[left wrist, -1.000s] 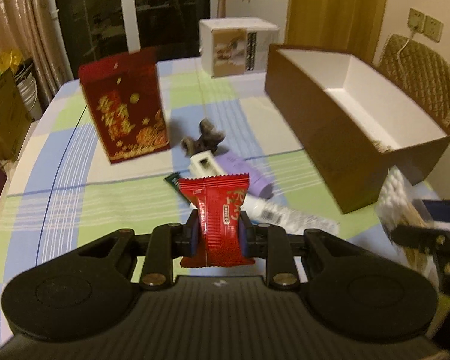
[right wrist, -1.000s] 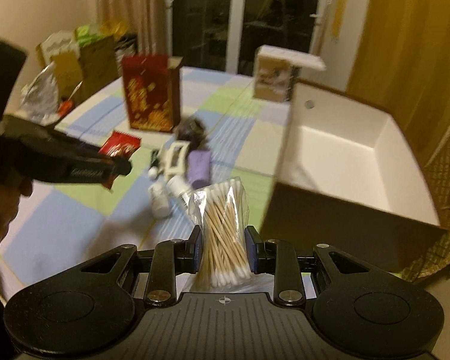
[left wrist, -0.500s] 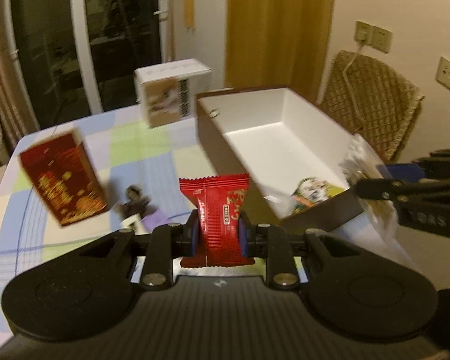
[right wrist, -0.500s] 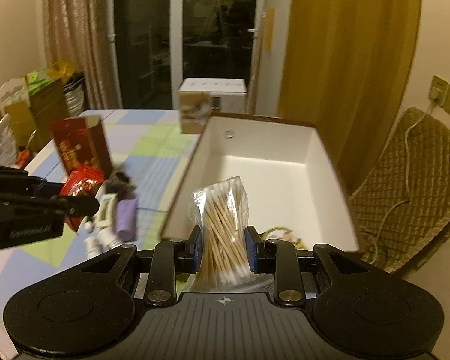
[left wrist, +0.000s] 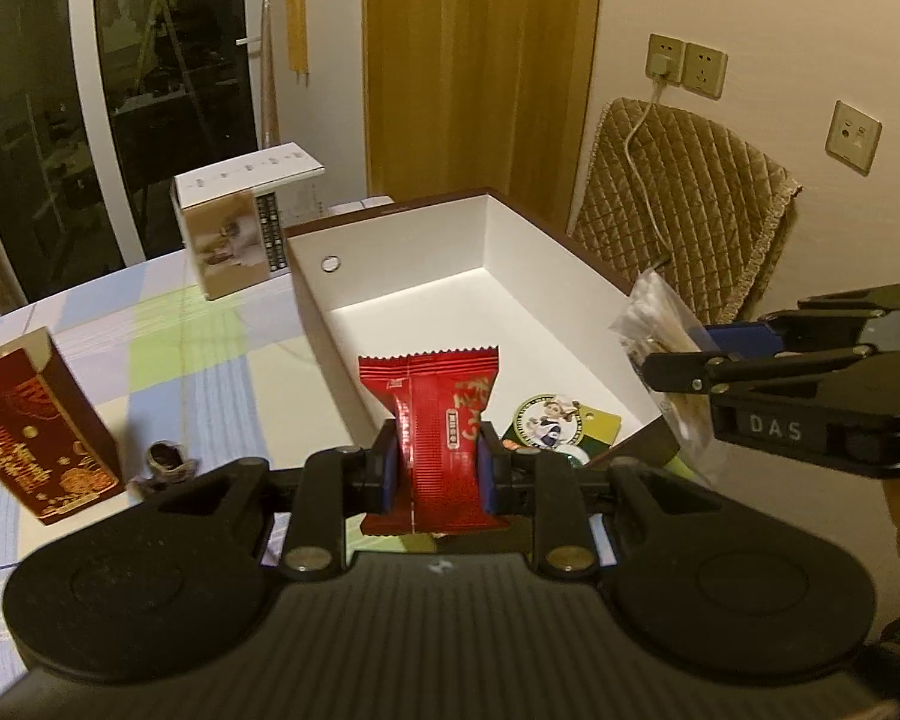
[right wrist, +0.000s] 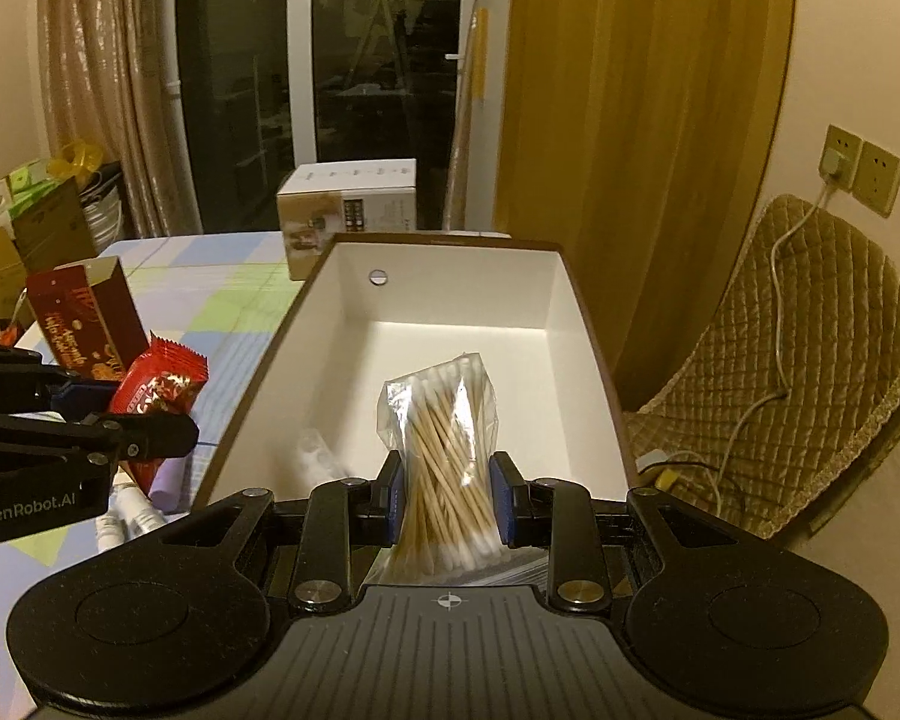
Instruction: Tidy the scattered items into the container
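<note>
Nearest: left gripper (left wrist: 437,471) clamped on red snack packet (left wrist: 433,420), right gripper (right wrist: 449,495) clamped on bag of cotton swabs (right wrist: 444,450), both held over near end of open container (right wrist: 588,360). Farther left on table (left wrist: 150,324): red carton (left wrist: 36,426), white box (left wrist: 234,228).

red snack packet (left wrist: 435,432), checked tablecloth (left wrist: 168,324)
</note>
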The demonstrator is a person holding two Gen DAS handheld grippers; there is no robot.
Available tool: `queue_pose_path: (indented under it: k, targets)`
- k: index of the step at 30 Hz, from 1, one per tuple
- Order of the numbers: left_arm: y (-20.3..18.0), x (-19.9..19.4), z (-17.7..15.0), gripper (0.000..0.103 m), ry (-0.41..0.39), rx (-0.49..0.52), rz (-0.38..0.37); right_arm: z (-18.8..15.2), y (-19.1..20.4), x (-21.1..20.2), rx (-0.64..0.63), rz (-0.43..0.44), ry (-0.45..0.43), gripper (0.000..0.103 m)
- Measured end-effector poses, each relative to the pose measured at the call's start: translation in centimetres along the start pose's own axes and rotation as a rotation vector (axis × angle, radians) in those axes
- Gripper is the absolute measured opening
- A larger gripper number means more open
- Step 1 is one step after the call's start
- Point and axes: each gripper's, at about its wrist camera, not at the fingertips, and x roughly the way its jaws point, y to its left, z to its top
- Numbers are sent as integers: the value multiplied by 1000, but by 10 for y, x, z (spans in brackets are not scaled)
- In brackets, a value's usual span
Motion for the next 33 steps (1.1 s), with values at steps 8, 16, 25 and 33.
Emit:
queue_pose_path:
  k: [8, 16, 25, 33]
  targets:
    - [-6, 20, 4, 21, 10, 21, -12, 4, -12, 11, 16, 0, 5, 32]
    - [-8, 45, 15, 21, 16, 23, -23, 10, -18, 31, 21, -2, 17, 32]
    - [-8, 71, 19, 21, 36, 12, -30, 11, -23, 49, 28, 1, 36, 32]
    - [-4, 79, 16, 37, 32, 7, -24, 10, -26, 59, 29, 1, 48, 32]
